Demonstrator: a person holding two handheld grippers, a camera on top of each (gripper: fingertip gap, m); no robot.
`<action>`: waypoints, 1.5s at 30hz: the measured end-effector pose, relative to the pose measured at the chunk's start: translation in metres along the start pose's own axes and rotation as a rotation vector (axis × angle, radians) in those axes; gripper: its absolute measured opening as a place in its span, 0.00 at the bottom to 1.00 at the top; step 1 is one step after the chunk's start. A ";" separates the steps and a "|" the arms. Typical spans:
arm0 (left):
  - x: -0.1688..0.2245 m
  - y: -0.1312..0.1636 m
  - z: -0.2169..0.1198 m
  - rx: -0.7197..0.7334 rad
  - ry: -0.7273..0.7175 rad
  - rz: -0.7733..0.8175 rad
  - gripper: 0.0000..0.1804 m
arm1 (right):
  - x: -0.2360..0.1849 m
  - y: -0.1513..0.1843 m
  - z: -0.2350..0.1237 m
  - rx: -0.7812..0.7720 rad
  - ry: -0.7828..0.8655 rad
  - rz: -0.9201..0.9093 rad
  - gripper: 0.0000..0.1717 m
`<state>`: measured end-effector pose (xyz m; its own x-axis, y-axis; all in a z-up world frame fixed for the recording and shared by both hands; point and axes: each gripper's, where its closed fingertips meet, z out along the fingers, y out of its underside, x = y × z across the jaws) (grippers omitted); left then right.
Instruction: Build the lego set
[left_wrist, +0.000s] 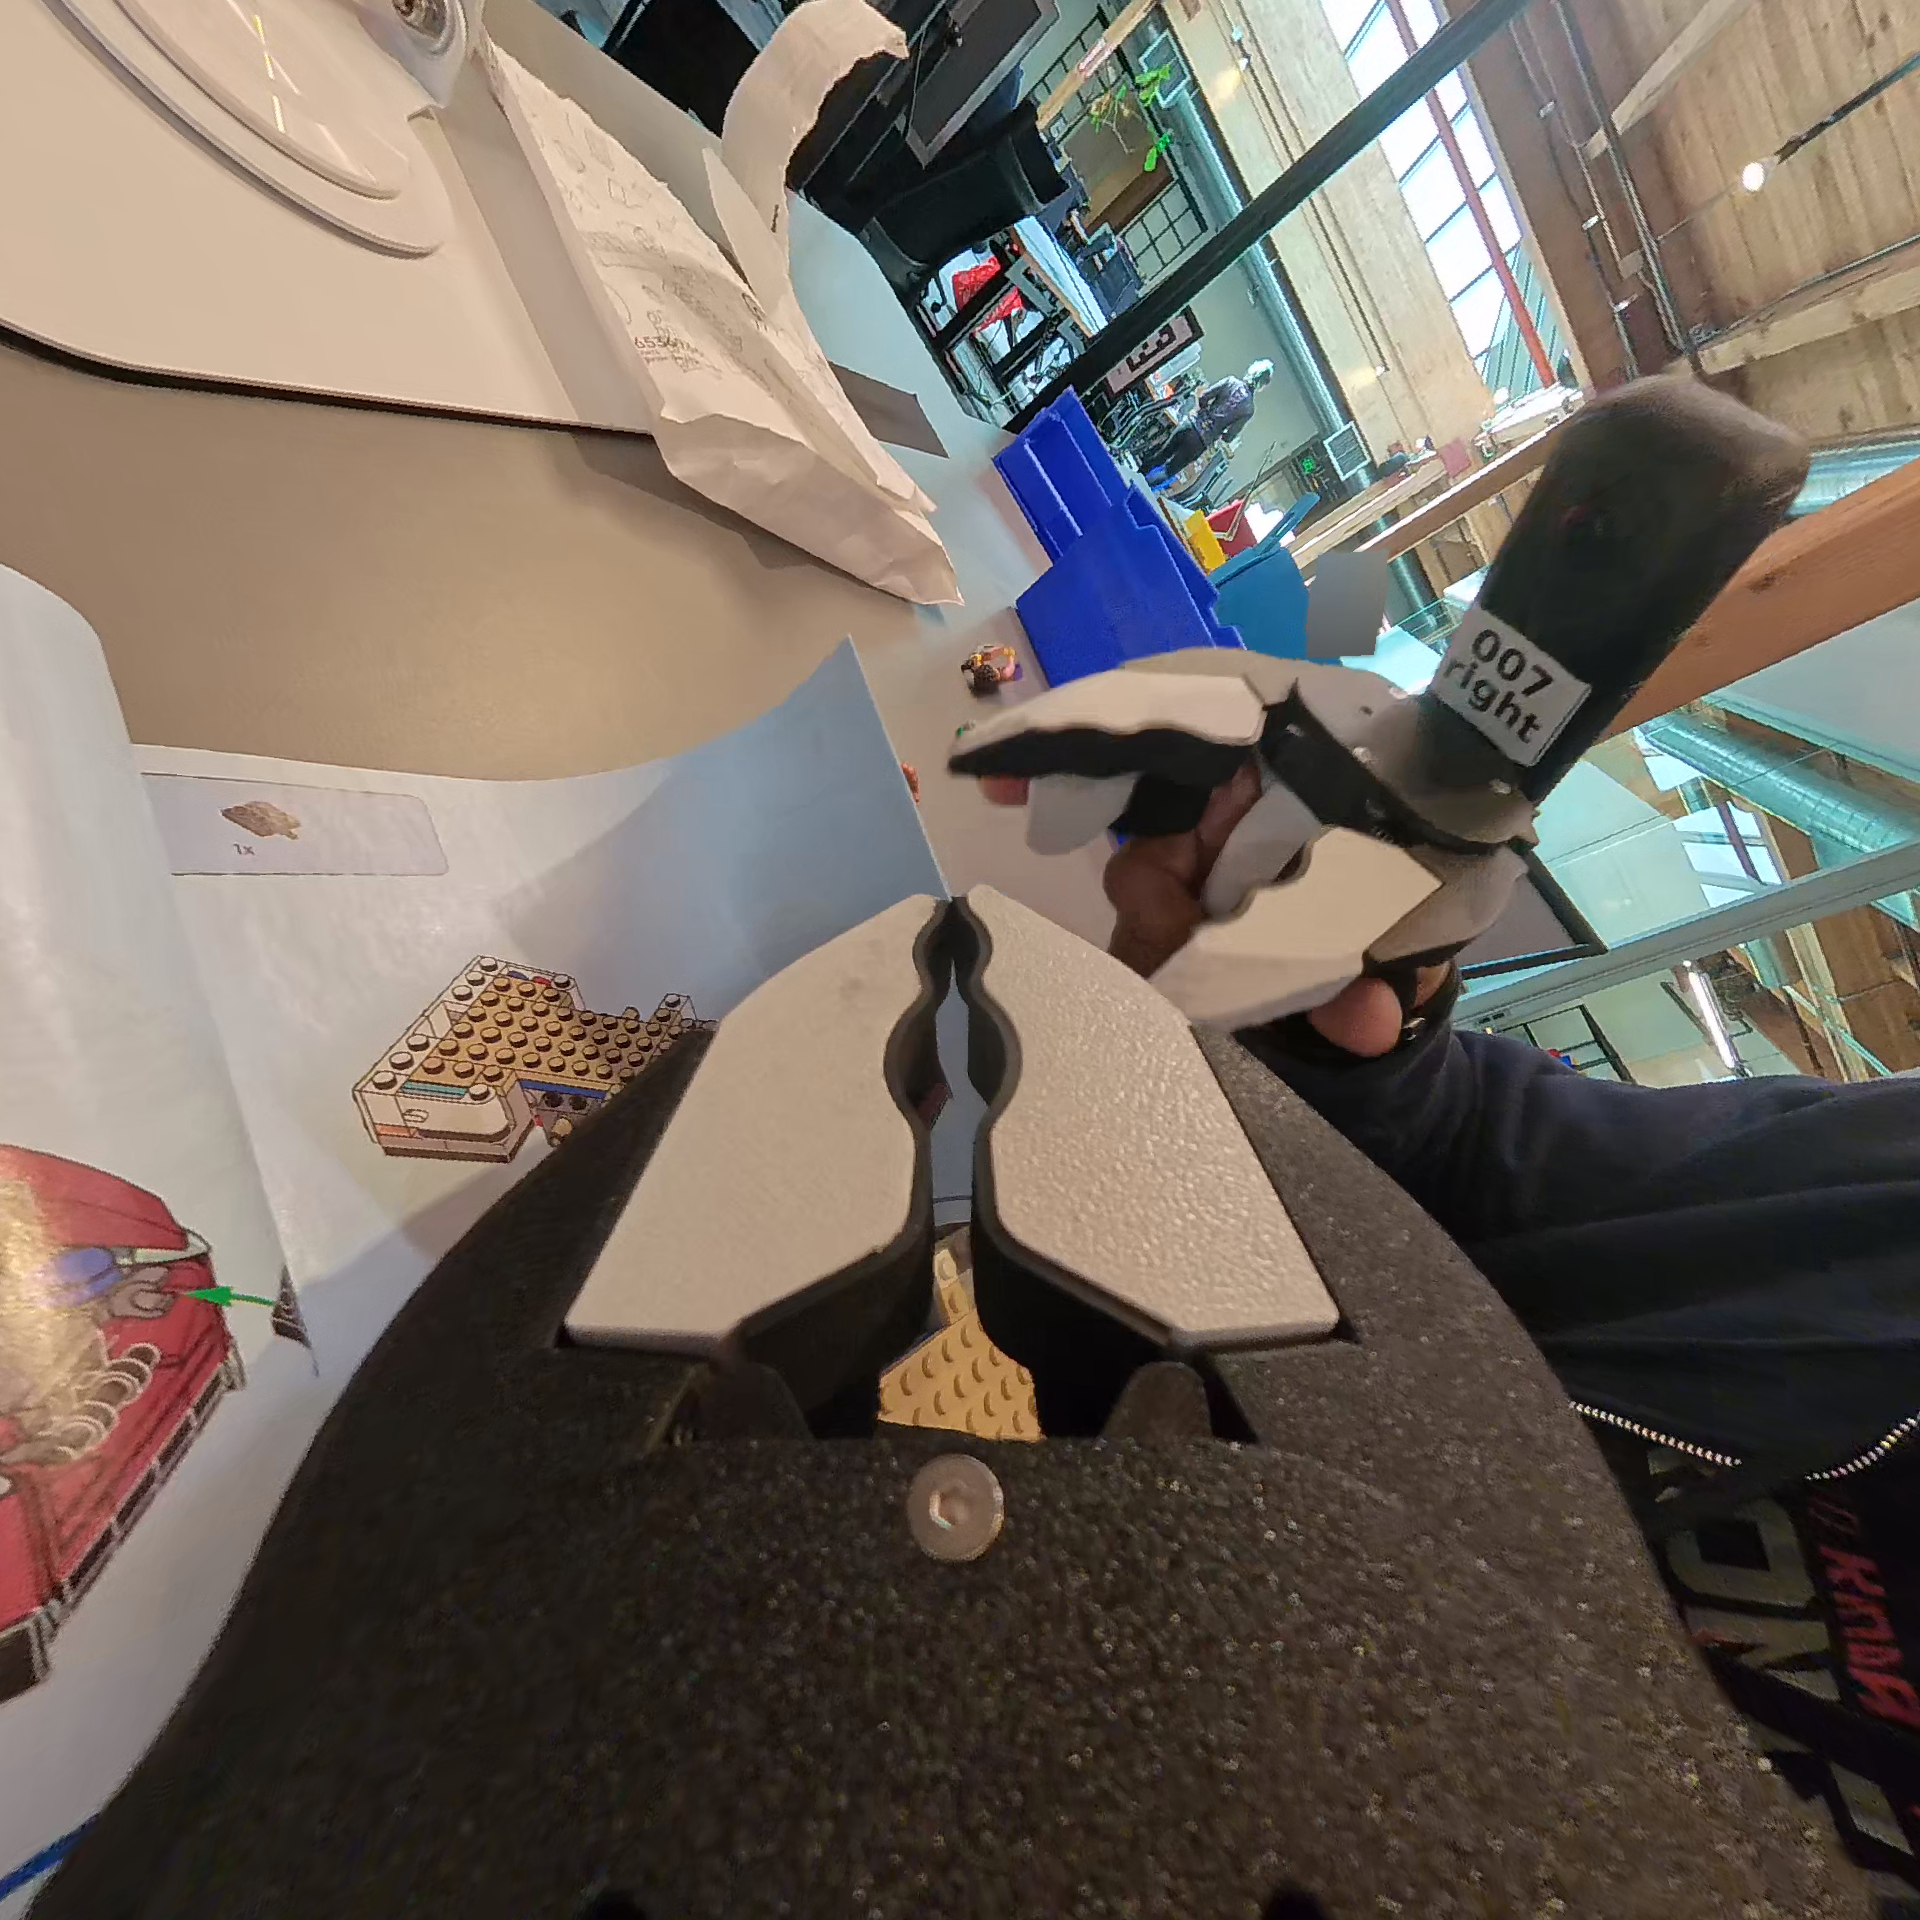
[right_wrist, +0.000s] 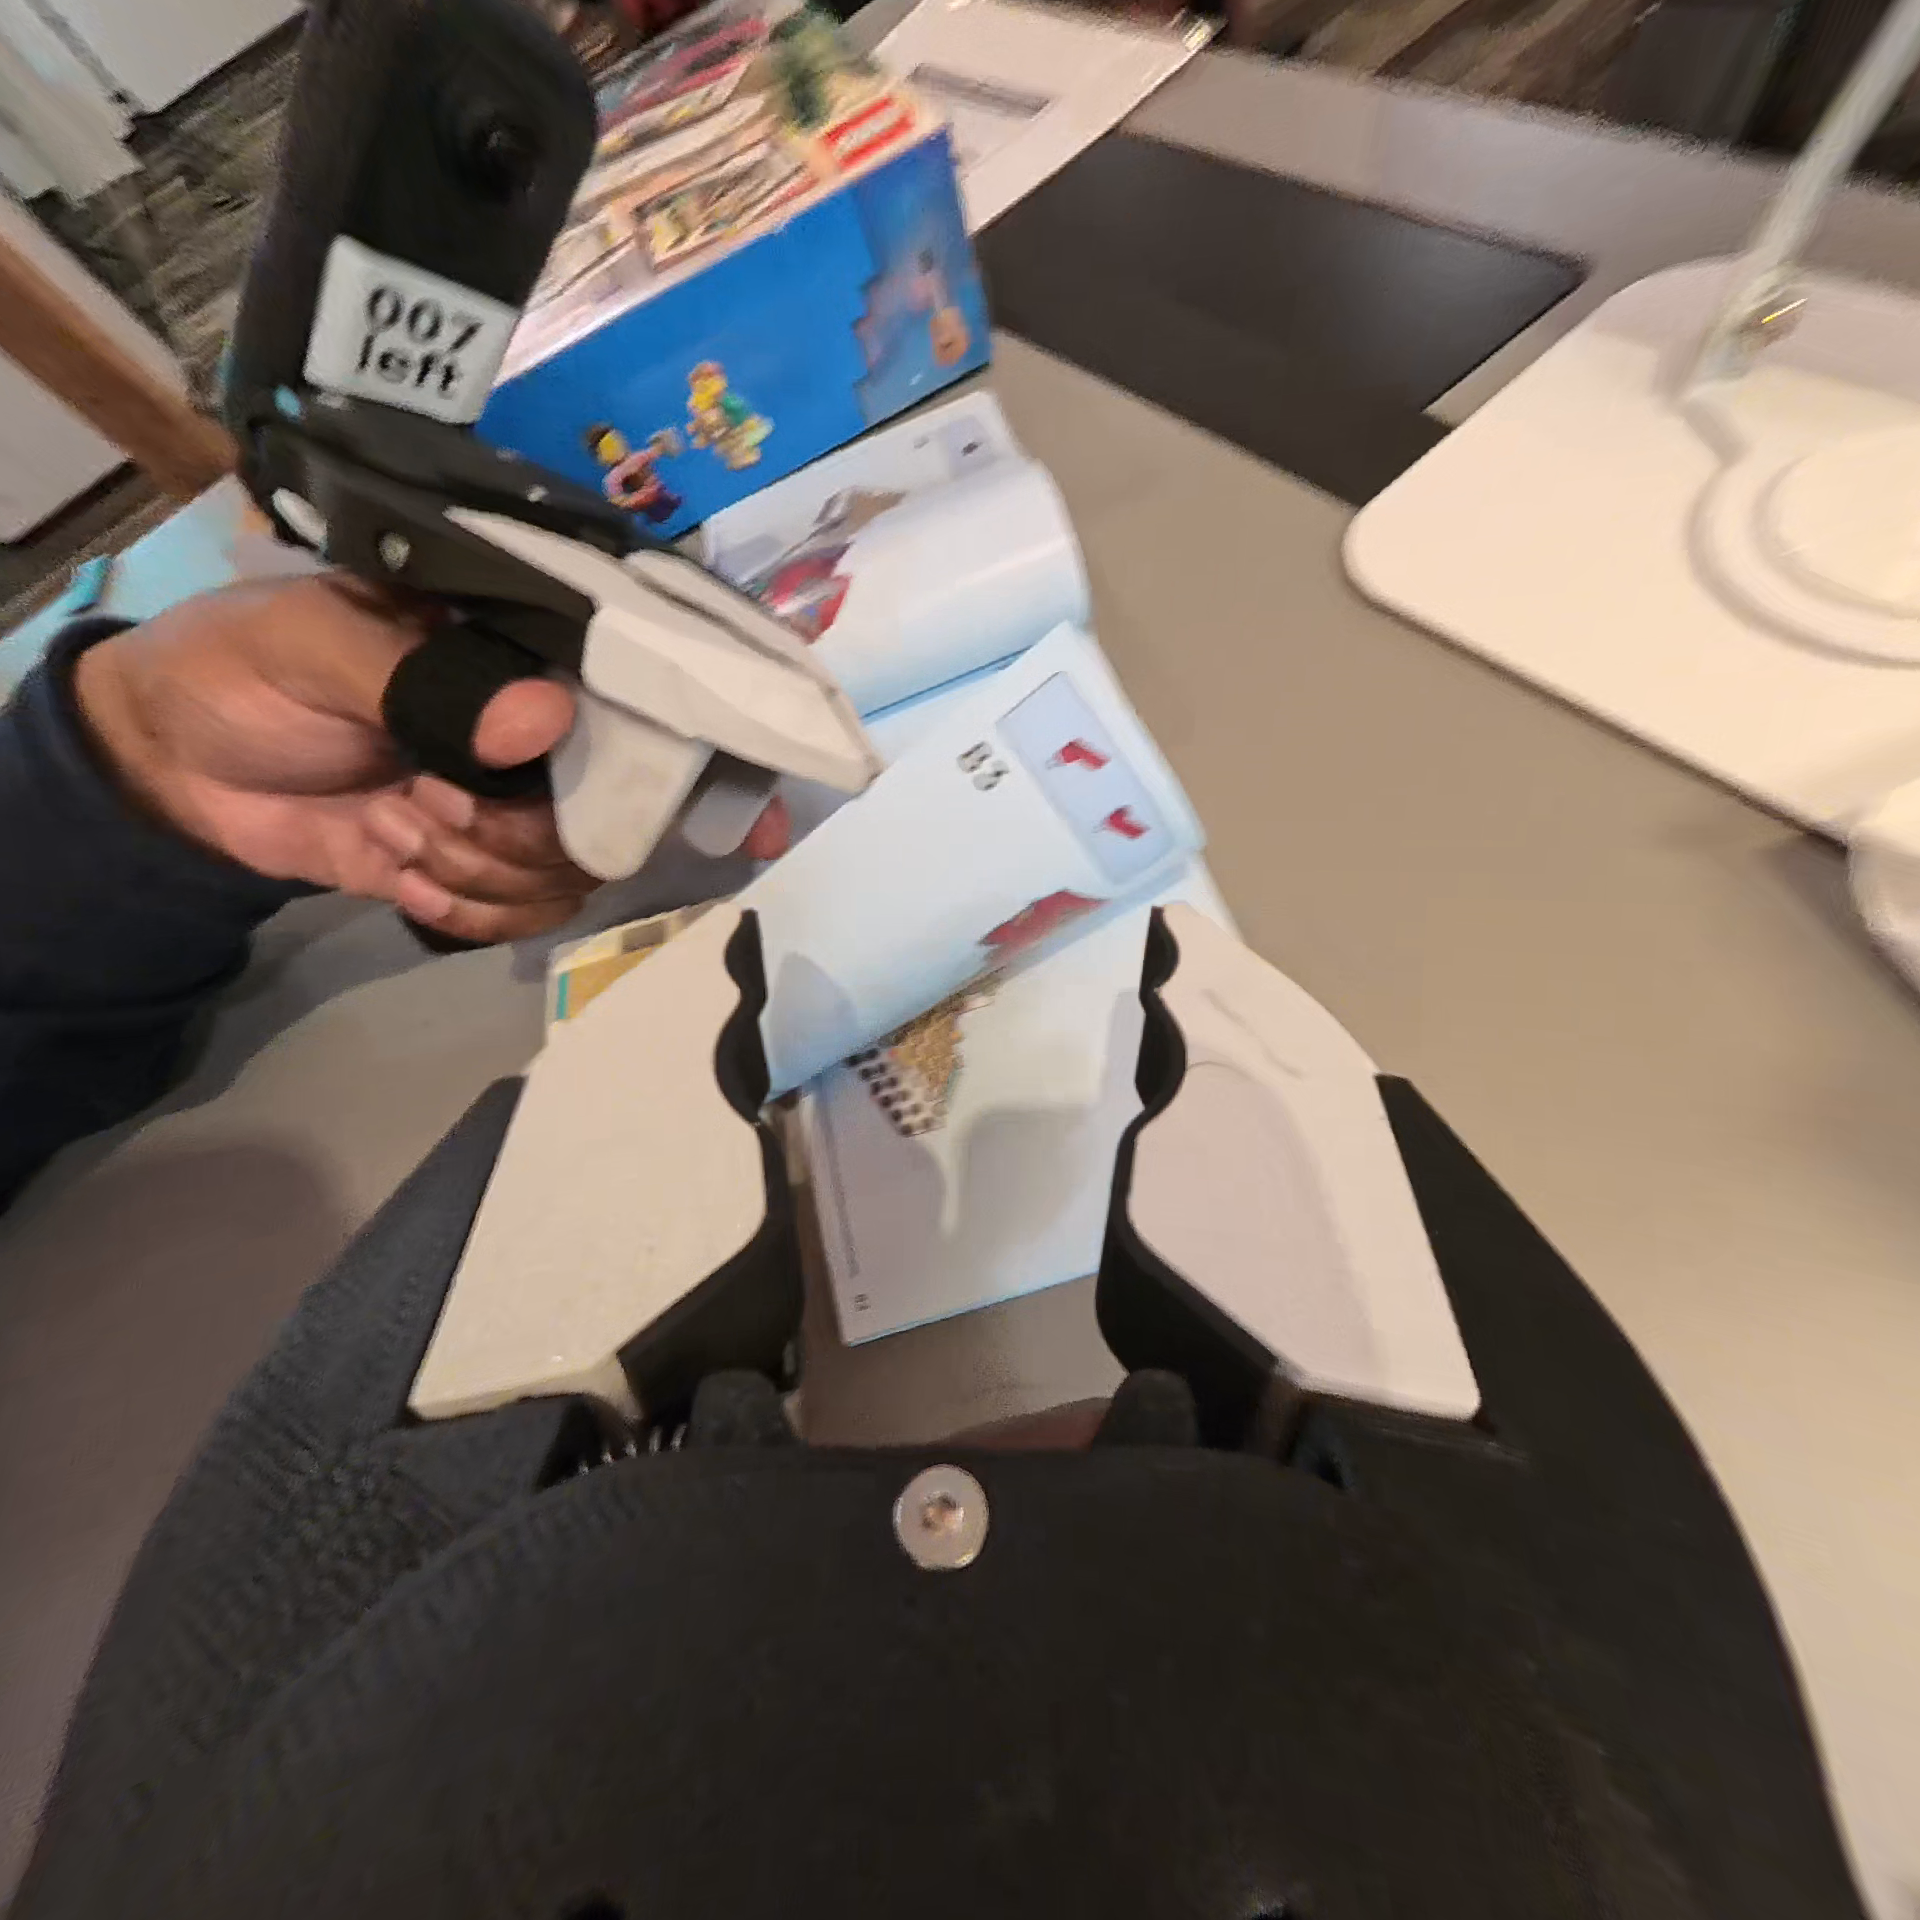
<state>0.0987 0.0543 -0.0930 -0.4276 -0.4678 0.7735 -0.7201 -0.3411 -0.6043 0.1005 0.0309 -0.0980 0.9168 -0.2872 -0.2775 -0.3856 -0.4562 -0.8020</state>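
On the grey bench lies an open, pale-blue paper building-instruction booklet. The left tongs are closed, pinching one lifted page's corner. The right tongs gape wide above the booklet, gripping nothing.

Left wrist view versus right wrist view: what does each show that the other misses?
Only the left view shows the crumpled paper bag and blue bin. Only the right view shows the blue toy box. Both show the open booklet, the grey table, and each other's hand-held gripper: the left shut on a page edge, the right open.
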 end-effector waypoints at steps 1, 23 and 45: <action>0.001 0.000 0.000 0.000 0.003 0.001 0.00 | -0.006 0.006 0.005 -0.024 -0.039 0.017 0.41; 0.007 -0.002 0.001 0.019 0.056 -0.021 0.00 | -0.002 0.009 0.006 -0.026 -0.068 0.065 0.44; 0.002 0.000 0.000 0.004 0.038 -0.017 0.00 | -0.011 0.022 0.030 0.000 -0.209 0.276 0.28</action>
<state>0.0980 0.0534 -0.0913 -0.4361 -0.4308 0.7900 -0.7249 -0.3520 -0.5921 0.0853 0.0493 -0.1281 0.7794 -0.2207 -0.5864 -0.6219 -0.3854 -0.6817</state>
